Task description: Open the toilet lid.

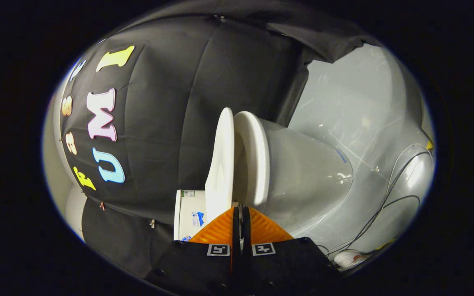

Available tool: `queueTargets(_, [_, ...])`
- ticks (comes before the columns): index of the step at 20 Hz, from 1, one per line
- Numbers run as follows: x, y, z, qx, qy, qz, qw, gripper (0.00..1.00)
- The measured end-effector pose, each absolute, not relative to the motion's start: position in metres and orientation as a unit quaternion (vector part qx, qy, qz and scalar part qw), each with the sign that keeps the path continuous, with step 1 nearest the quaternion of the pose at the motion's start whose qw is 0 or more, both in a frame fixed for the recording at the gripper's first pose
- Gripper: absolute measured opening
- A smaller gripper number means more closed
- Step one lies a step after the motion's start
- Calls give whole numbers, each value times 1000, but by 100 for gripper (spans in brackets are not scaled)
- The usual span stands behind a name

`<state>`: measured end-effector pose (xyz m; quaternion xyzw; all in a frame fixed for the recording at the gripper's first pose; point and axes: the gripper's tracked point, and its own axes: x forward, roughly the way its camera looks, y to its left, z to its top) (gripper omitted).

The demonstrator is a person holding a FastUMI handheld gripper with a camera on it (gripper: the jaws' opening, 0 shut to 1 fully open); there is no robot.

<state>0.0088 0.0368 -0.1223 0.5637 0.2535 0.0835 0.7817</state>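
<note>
The gripper (240,211) is rolled sideways so the white ceramic toilet (303,172) appears tipped over, its jaws clenched together with only a sliver between them and holding nothing, their tips touching or just short of the lower edge of the white plastic toilet lid (221,164), which stands swung apart from the seat ring (257,156) just ahead.

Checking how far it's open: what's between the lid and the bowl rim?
In the gripper view, a bare gap separates the lid from the bowl rim. The tongs sit closed just below it, gripping nothing visible.
</note>
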Motion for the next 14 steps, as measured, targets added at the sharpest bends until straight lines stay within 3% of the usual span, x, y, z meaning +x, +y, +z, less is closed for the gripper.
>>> queueTargets(14, [11, 66, -32, 488, 236, 91, 835, 5])
